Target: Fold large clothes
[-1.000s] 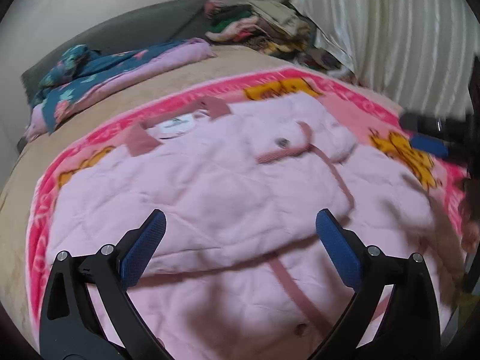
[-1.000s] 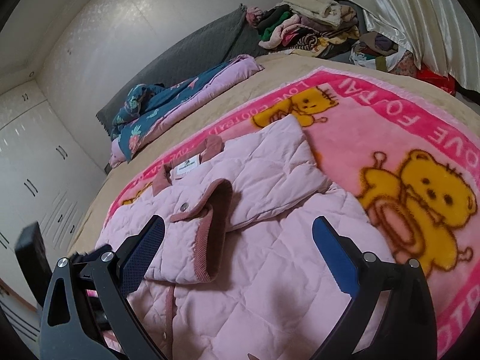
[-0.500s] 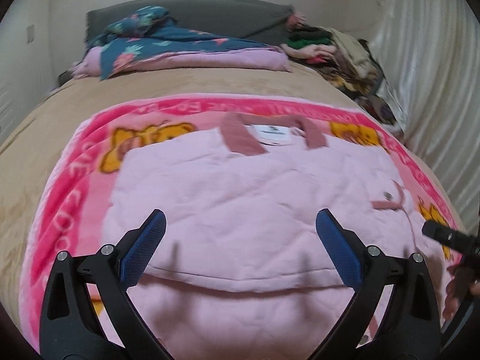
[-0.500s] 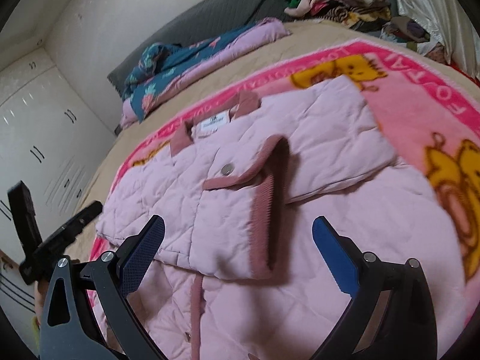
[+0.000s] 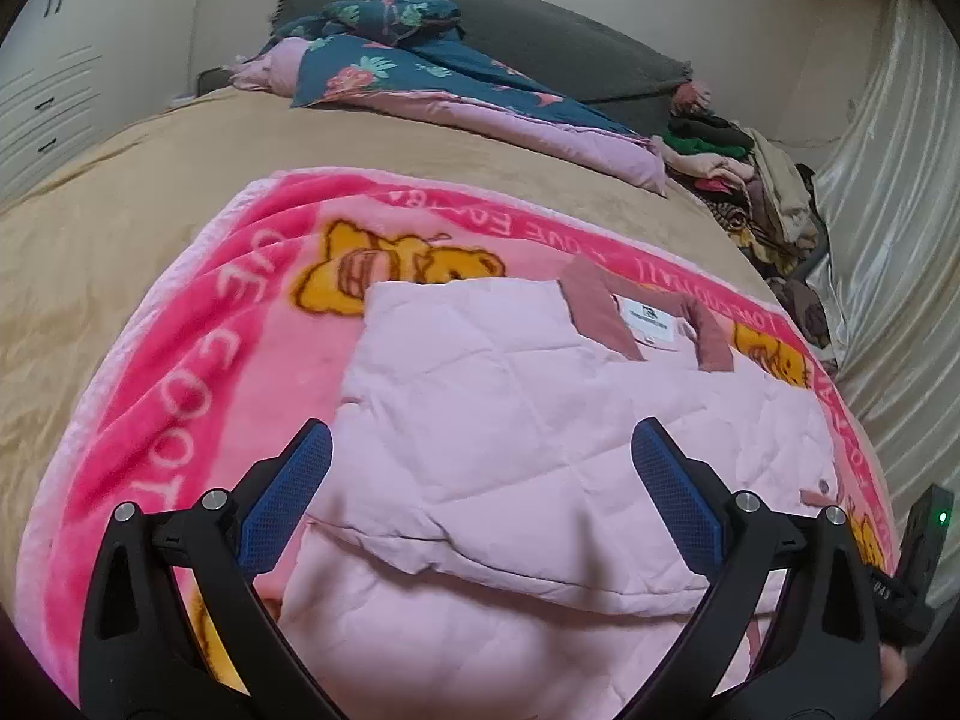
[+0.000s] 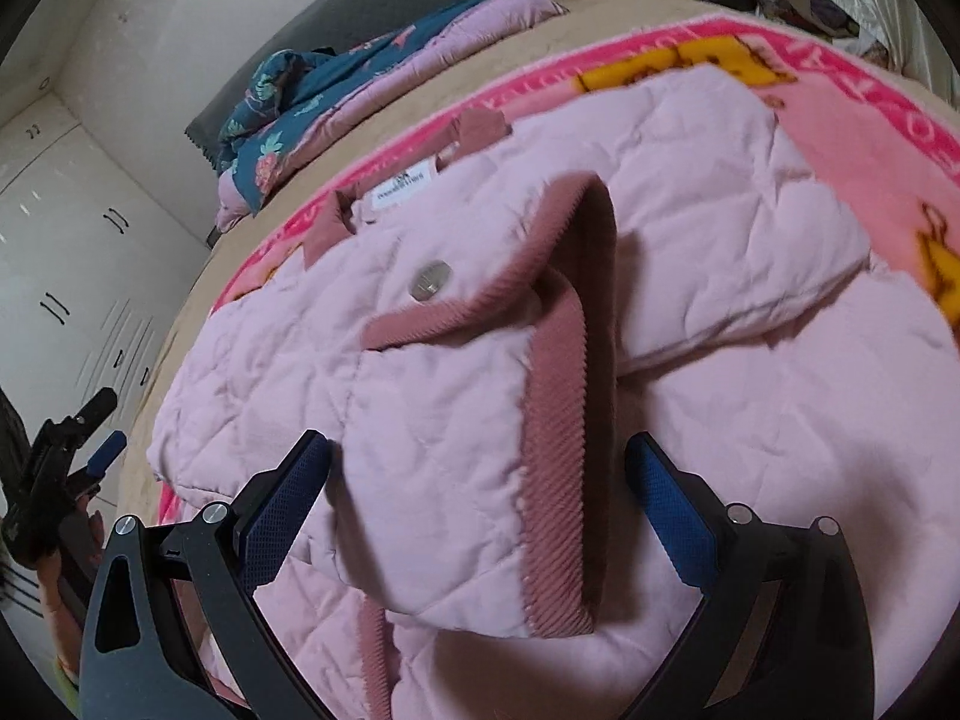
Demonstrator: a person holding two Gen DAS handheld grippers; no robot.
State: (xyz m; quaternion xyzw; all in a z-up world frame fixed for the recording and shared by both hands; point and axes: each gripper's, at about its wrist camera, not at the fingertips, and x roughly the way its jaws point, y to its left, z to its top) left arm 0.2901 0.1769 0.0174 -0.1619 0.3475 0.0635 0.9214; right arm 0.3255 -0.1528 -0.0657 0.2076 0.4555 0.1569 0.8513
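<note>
Now, with both the left hand-held gripper (image 5: 480,486) and right hand-held gripper (image 6: 477,486) spread apart and empty just above the pink jacket (image 6: 456,396) on the bed's blanket (image 5: 180,360), best to pinch the folded edges squarely before folding evenly.

Left gripper (image 5: 480,498) and right gripper (image 6: 474,504) hover with jaws spread wide, empty, fingers pointing toward 12 o'clock.
</note>
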